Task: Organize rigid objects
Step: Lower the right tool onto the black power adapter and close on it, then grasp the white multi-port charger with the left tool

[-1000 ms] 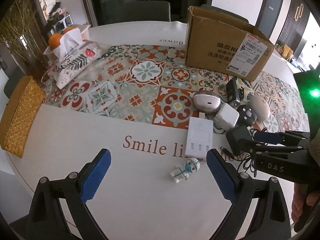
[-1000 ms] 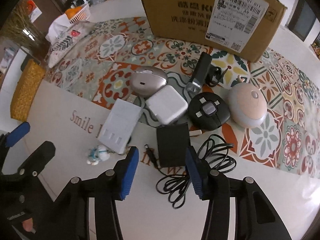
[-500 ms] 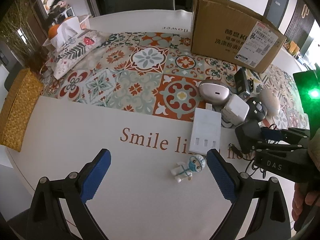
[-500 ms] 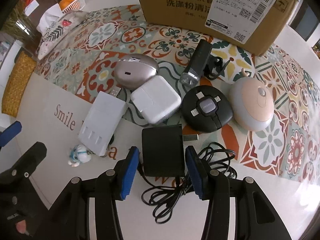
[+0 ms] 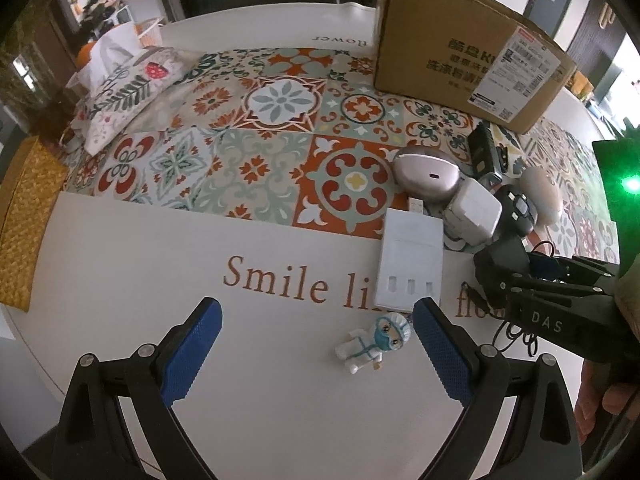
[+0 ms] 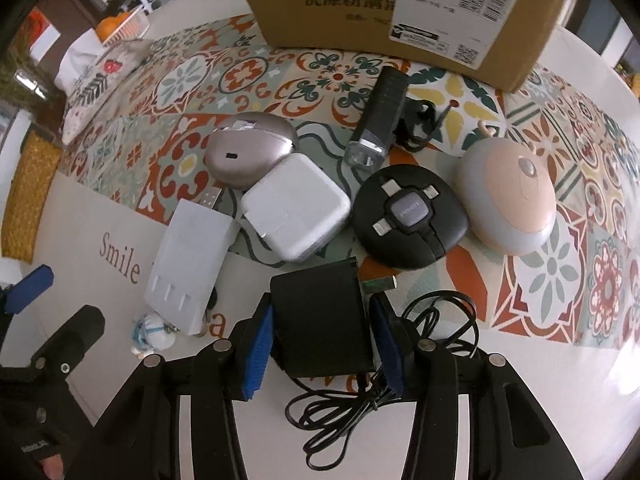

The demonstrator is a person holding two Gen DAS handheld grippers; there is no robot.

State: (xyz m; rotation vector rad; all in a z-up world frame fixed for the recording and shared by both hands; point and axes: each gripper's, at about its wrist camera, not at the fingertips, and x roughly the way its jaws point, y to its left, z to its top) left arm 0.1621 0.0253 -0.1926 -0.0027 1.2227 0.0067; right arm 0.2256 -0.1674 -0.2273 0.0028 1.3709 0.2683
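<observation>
A black power adapter (image 6: 322,320) with a tangled black cable (image 6: 372,404) lies on the white table. My right gripper (image 6: 323,344) is open, its blue pads on either side of the adapter with small gaps. It also shows in the left wrist view (image 5: 532,276), with the adapter (image 5: 500,260) at its tips. Around it lie a white charger box (image 6: 188,268), a white cube charger (image 6: 296,210), a silver case (image 6: 250,154), a round black hub (image 6: 410,218), a black torch (image 6: 378,120) and a pink round lamp (image 6: 510,204). My left gripper (image 5: 316,352) is open and empty over the table, near a small masked figurine (image 5: 374,342).
A cardboard box (image 5: 468,44) stands at the back right of the patterned mat (image 5: 248,128). A floral tissue pouch (image 5: 124,96) and a basket with oranges (image 6: 122,28) are at the back left. A woven yellow basket (image 5: 24,216) sits at the table's left edge.
My right gripper moved forward, so the black adapter now sits between its pads instead of ahead of them. My left gripper moved slightly forward and stayed open.
</observation>
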